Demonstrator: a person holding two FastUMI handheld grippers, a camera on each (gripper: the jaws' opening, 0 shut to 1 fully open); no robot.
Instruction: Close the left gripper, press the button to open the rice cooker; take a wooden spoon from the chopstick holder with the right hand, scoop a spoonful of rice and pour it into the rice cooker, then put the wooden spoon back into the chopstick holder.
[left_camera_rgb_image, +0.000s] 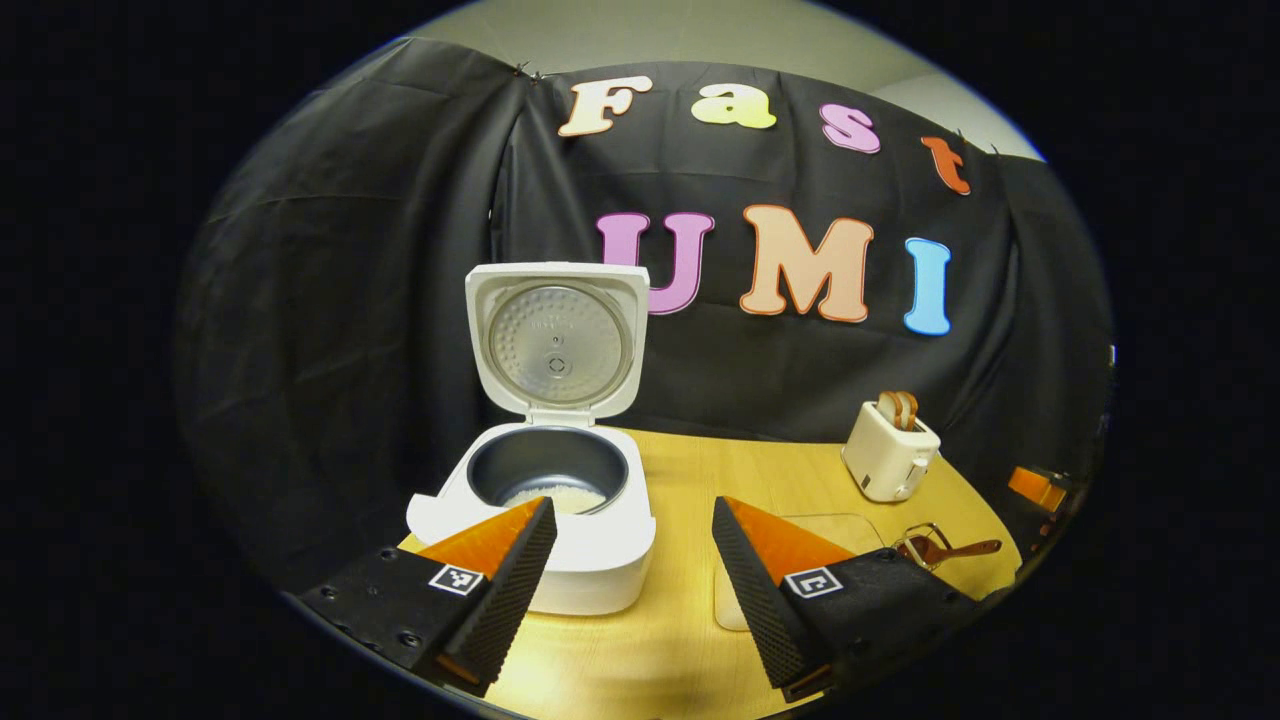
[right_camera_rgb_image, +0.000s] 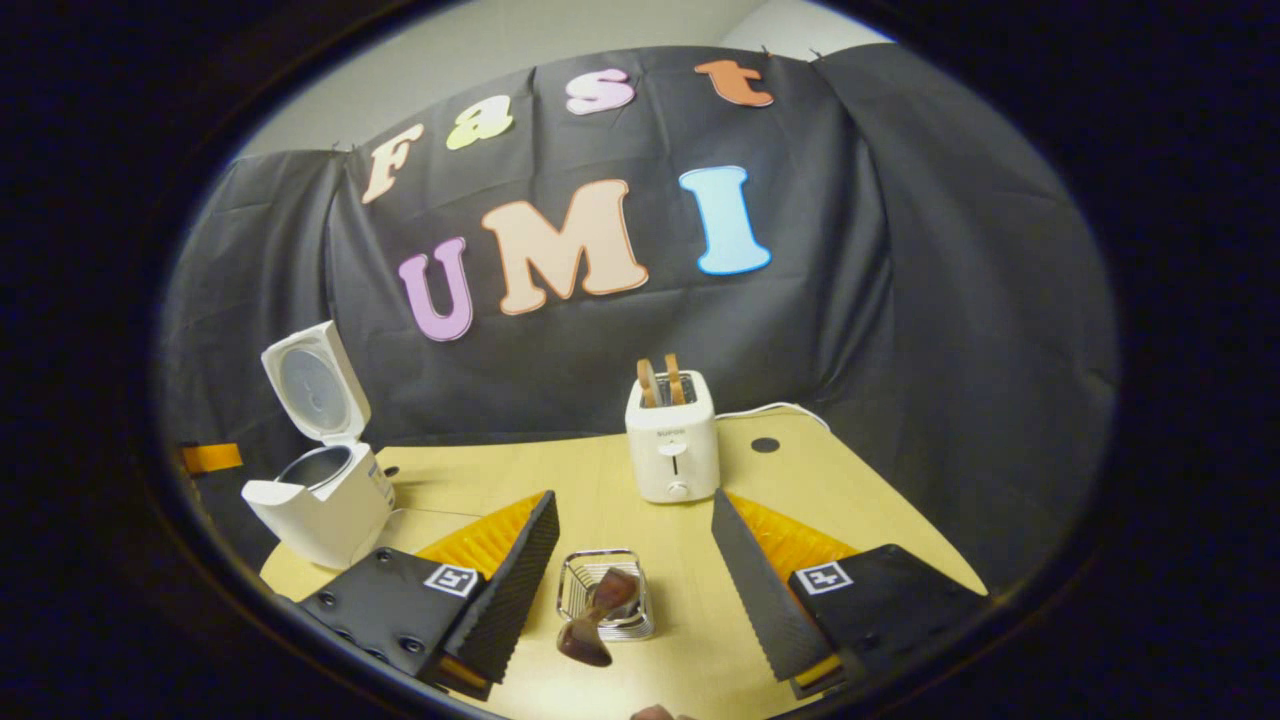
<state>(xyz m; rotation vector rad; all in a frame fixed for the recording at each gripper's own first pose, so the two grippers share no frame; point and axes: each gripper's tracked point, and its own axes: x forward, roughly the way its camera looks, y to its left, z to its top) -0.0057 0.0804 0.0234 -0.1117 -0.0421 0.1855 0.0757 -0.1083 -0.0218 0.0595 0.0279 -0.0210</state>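
Cooker (left_camera_rgb_image: 545, 500) is sitting on the table (left_camera_rgb_image: 640, 640) with its lid standing up and some rice lying in the pot. The spoon (right_camera_rgb_image: 600, 615) is resting in the holder (right_camera_rgb_image: 605, 595), which is sitting between the right gripper (right_camera_rgb_image: 632, 560)'s fingers, both spread and touching nothing. The left gripper (left_camera_rgb_image: 632, 550) is hanging with fingers apart too. If the spoon is next, I judge coming down over its handle best. The left gripper view is showing the rice; the right gripper view is showing the holder from above, beside the toaster (right_camera_rgb_image: 672, 450).
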